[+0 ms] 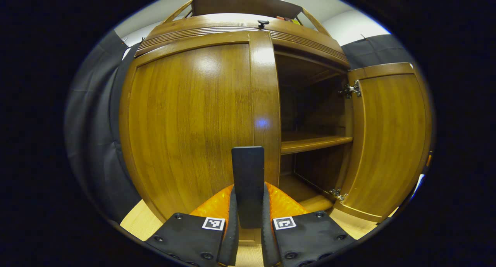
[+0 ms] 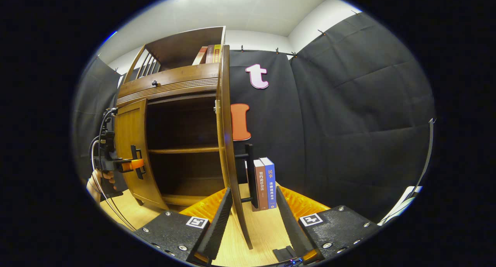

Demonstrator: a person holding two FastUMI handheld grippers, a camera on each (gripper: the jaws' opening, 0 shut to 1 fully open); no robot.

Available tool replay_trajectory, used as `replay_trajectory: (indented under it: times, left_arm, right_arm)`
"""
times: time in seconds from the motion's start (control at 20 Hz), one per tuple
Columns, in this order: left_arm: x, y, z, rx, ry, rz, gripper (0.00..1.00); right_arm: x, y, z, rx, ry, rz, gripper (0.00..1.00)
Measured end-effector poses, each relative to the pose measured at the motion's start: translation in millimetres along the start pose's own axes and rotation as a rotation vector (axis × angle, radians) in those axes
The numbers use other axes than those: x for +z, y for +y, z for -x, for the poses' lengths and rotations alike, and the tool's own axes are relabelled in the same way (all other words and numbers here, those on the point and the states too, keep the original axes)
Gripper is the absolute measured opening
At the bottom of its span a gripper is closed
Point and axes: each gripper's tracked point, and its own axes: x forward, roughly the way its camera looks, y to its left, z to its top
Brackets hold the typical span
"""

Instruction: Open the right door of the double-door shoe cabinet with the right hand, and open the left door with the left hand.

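the shoe cabinet (image 1: 217,26) stands on a pale wooden floor (image 1: 139,220) against the booth's black cloth wall.

in the left gripper view, the left door (image 1: 186,127) lies flush with the cabinet front. its dark upright handle (image 1: 248,181) sits near the door's inner edge, and the left tongs (image 1: 248,216) are pinched on it, one finger on each side of the bar. to the right of that door the cabinet's inside shows: a shelf (image 1: 316,143) across the middle and the bottom board below it. the right door (image 1: 391,143) is swung wide out, its inner face turned toward the camera, with metal hinges (image 1: 350,89) at its top and bottom corners. a small dark knob (image 1: 263,23) sits on the top moulding above the doors.

in the right gripper view, the right door (image 2: 228,143) is seen edge-on, standing out from the cabinet, with its dark handle (image 2: 250,174) on the far side of the edge. the right tongs (image 2: 252,212) are spread, one finger on either side of the door's lower edge, and neither finger presses on anything. beyond the door, upright books (image 2: 265,183) stand on the floor by the cloth wall. more books (image 2: 209,54) stand on the cabinet's top rack. at the left edge of this view the left tongs (image 2: 137,162) are at the left door's handle, held by a hand (image 2: 102,180) with cables trailing down.
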Motion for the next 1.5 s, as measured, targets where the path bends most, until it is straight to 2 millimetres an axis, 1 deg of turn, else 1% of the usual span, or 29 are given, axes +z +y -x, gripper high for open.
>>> replay_trajectory:
  times: [0.15,0.25,0.3,0.45,0.65,0.7,0.85,1.1,1.35,1.45,1.5]
  left_arm:
    - [-0.9,5.5,28.2,-0.036,0.008,0.004,0.30]
    - [-1.1,8.9,44.6,-0.056,0.008,0.006,0.31]
    - [-1.1,11.5,51.1,-0.065,0.008,0.007,0.33]
    - [-2.3,15.5,66.5,-0.084,0.009,0.009,0.33]
    - [-2.7,28.2,93.3,-0.080,0.002,-0.006,0.33]
    - [-2.9,31.8,99.2,-0.077,0.001,-0.006,0.31]
    - [-1.7,43.3,113.4,-0.074,-0.006,-0.001,0.30]
    - [-2.3,63.7,138.0,-0.043,-0.003,-0.013,0.31]
    - [-1.2,82.5,154.9,0.000,0.002,0.010,0.29]
    - [-2.7,88.6,162.1,0.009,0.001,0.013,0.29]
    - [-1.8,91.7,164.8,0.012,-0.006,0.013,0.32]
  right_arm:
    - [4.4,14.2,2.5,0.019,-0.004,0.011,0.71]
    - [7.0,24.0,2.2,0.034,-0.005,0.014,0.71]
    - [8.2,28.8,2.3,0.039,-0.006,0.016,0.71]
    - [10.7,39.8,1.1,0.053,-0.010,0.024,0.71]
    - [6.9,51.9,1.1,0.075,-0.005,0.032,0.71]
    - [6.7,54.2,-0.6,0.076,-0.004,0.034,0.71]
    - [7.1,60.4,-4.5,0.089,0.002,0.028,0.71]
    - [7.3,68.4,-8.1,0.101,0.003,0.028,0.71]
    - [5.5,77.7,-12.5,0.116,0.011,0.044,0.71]
    - [7.9,82.2,-11.8,0.124,0.006,0.045,0.71]
    - [9.1,86.3,-13.5,0.129,0.005,0.044,0.71]
